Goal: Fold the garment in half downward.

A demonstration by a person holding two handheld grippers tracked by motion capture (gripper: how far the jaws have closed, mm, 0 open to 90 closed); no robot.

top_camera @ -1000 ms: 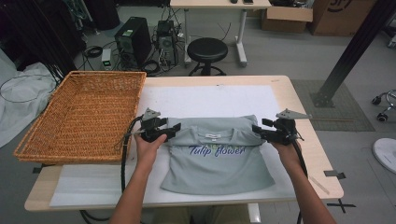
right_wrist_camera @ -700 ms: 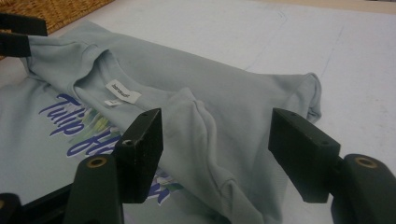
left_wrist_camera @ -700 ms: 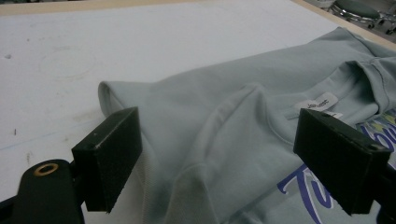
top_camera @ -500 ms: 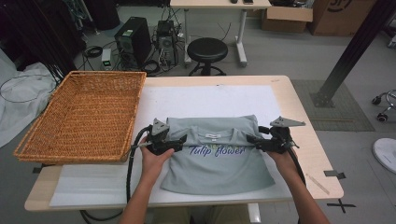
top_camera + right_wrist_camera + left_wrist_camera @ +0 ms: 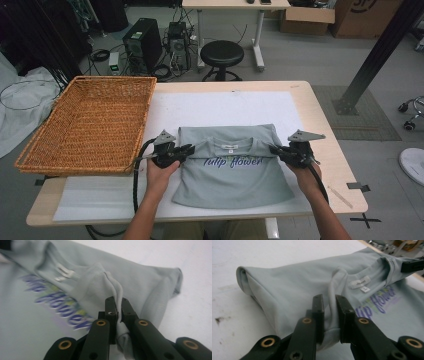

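Observation:
A grey T-shirt (image 5: 235,180) printed "Tulip flower" lies folded on the white mat, collar away from me. My left gripper (image 5: 189,149) is at its left edge, level with the collar. In the left gripper view the jaws (image 5: 329,298) have just been closing and now pinch a raised fold of the T-shirt (image 5: 294,282). My right gripper (image 5: 274,148) is at the right edge. In the right gripper view it (image 5: 116,300) is shut tight on a ridge of the T-shirt (image 5: 140,280). The right gripper's tip (image 5: 412,265) also shows far off in the left gripper view.
A large wicker basket (image 5: 90,120) stands on the table's left part, close to my left hand. The white mat (image 5: 225,105) covers the middle of the wooden table (image 5: 320,115). A stool (image 5: 221,52) and computer cases stand on the floor behind.
Both grippers came down and slightly toward me onto the shirt's side edges. Their jaws, open before, have closed on folds of the cloth.

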